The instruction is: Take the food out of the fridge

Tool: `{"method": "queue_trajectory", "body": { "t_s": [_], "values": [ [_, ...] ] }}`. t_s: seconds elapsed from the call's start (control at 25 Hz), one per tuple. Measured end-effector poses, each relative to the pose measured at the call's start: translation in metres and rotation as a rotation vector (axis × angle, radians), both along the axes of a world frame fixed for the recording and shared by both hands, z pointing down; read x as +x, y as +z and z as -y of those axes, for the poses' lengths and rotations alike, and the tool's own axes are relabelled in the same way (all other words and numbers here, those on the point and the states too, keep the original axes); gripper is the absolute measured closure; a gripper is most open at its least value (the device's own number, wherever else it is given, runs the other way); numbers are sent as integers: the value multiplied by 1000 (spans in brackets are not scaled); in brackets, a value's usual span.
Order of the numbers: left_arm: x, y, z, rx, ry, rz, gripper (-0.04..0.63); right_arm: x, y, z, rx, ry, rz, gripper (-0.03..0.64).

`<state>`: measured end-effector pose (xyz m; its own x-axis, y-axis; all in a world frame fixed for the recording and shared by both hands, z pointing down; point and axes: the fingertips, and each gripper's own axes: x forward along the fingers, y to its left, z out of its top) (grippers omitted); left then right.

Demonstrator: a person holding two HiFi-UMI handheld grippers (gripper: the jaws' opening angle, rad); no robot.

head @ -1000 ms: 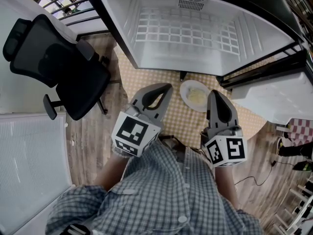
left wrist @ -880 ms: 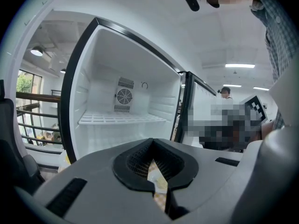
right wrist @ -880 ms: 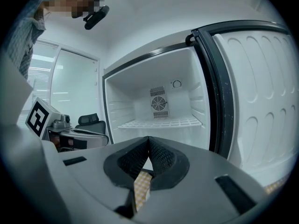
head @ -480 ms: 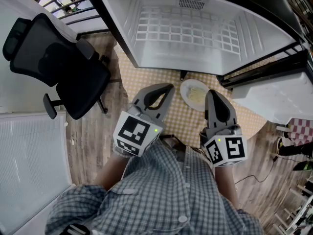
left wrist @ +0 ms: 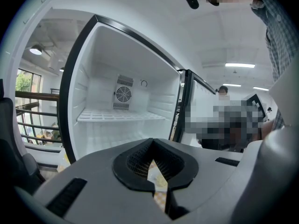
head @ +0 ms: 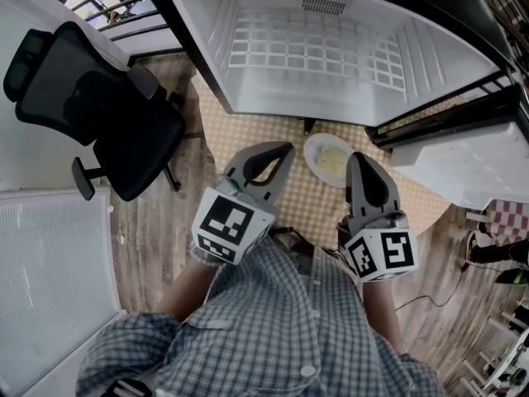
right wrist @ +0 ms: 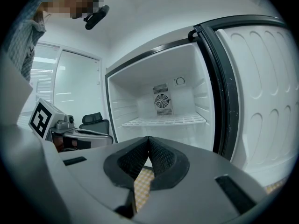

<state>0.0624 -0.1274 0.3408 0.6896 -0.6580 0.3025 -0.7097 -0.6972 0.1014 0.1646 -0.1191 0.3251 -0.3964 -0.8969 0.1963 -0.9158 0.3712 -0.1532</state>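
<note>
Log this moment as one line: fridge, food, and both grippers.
fridge: open, shelf bare | plate of food: on checkered table, outside fridge | left gripper: shut, empty | right gripper: shut, empty

— What's your pose?
— I've got the left gripper [head: 281,150] and right gripper [head: 361,157] side by side in front of my chest [head: 289,321], pointing forward, slightly downward.
— Jaws?
— Both pressed together, nothing between them.

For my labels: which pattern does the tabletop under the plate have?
Small tan-and-white checks cover the tabletop, best seen in the head view.
</note>
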Motion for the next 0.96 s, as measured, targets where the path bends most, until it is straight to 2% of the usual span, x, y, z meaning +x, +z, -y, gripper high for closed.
{"method": "queue_trajectory", "body": {
  "t_s": [0.96],
  "values": [
    [5,4,-3,-15,20,0,589,-6,10,-4,-35,-29,-17,607]
  ]
}}
